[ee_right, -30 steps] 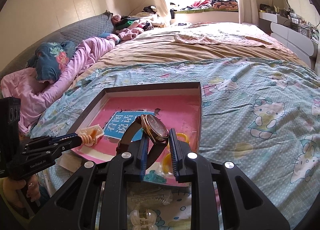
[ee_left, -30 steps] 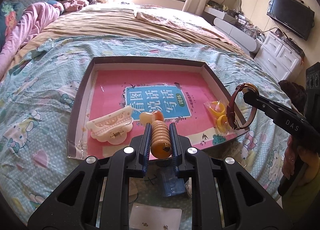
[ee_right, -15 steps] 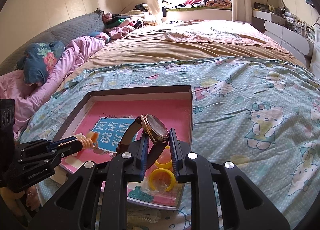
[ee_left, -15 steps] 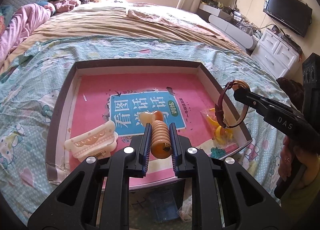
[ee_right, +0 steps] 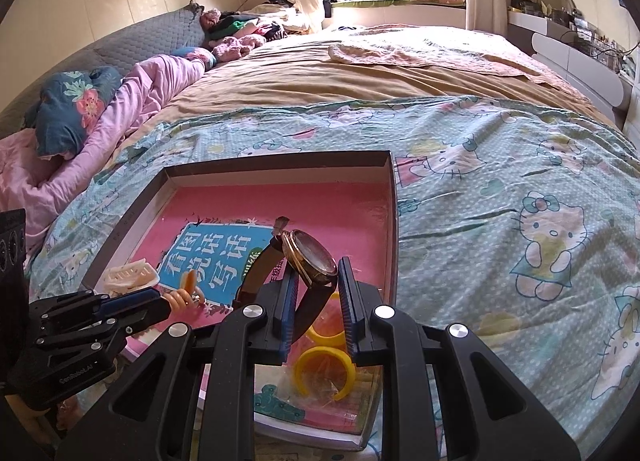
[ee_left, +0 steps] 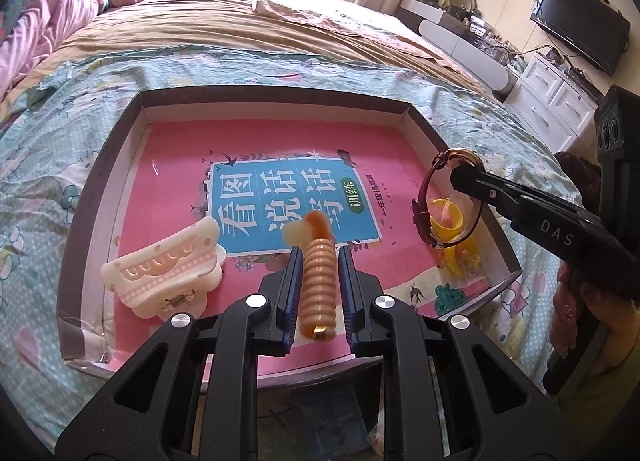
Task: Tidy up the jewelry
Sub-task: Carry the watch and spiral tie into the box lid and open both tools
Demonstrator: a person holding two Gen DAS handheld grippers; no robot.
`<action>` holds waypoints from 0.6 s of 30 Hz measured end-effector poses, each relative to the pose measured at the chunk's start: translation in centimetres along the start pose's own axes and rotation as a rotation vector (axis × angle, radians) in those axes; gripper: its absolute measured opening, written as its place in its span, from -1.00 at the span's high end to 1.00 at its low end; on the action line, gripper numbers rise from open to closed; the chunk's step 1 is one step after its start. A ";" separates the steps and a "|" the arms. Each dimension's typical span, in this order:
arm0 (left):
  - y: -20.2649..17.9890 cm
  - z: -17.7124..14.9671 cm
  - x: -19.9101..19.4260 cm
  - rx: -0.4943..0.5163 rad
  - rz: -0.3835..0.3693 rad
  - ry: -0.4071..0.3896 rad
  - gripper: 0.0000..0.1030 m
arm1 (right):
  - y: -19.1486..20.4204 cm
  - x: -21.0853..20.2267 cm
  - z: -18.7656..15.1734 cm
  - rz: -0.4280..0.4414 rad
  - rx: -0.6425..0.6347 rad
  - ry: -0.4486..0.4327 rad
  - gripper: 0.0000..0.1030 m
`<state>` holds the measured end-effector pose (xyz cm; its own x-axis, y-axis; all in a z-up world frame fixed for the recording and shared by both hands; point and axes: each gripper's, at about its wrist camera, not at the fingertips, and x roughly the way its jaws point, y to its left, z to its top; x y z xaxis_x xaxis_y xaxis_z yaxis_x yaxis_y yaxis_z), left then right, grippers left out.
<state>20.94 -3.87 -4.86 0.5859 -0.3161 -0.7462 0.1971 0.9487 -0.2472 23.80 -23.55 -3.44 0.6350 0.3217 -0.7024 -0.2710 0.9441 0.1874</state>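
Shallow cardboard tray (ee_left: 100, 189), dark-walled, lies on a bedspread (ee_left: 48, 149) printed with cartoon cats. Its floor is covered by a pink book cover (ee_left: 280, 165) bearing a blue title panel.

Item, left part of tray: cream hair claw clip (ee_left: 168, 269), lying on the pink cover near the tray's left wall, just left of the left gripper's fingers and apart from them.

Item, centre: left gripper (ee_left: 318, 261), jaws clamped tight on an orange ribbed hair clip (ee_left: 318, 281). The clip runs lengthwise between the blue pads; its cream-and-orange tip juts past the fingertips, over the lower edge of the blue panel. Whether it touches the cover cannot be told. The same clip shows in the right wrist view as an orange end (ee_right: 185, 293) sticking out of the left tool, above the tray's near-left part.

Item, right part of tray: right gripper (ee_right: 316, 285), jaws closed on the dark leather strap of a wristwatch (ee_right: 312, 257). The gold-rimmed dial sits tilted above the fingertips, face up and to the right; the strap loops down to the left. In the left wrist view the watch (ee_left: 428, 201) hangs from the tool's tip above the tray's right side.

Item, below the watch: yellow rings (ee_right: 324, 365) in clear wrapping, lying in the tray's near-right corner, directly beneath the right gripper's fingers and not touched by them.
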 end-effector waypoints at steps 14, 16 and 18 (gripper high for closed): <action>0.5 -0.2 -0.7 -0.016 -0.002 -0.004 0.38 | -0.1 1.3 -1.3 -0.008 0.016 0.057 0.60; 0.6 -0.3 -1.0 -0.018 -0.002 -0.007 0.37 | -0.1 1.2 -1.4 -0.007 0.019 0.058 0.59; 0.5 -0.3 -1.2 -0.020 -0.003 -0.011 0.27 | -0.1 1.2 -1.4 -0.007 0.020 0.058 0.59</action>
<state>20.09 -2.96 -4.25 0.5941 -0.3184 -0.7387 0.1829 0.9477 -0.2615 23.58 -23.33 -5.31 0.5937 0.3113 -0.7420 -0.2519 0.9477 0.1961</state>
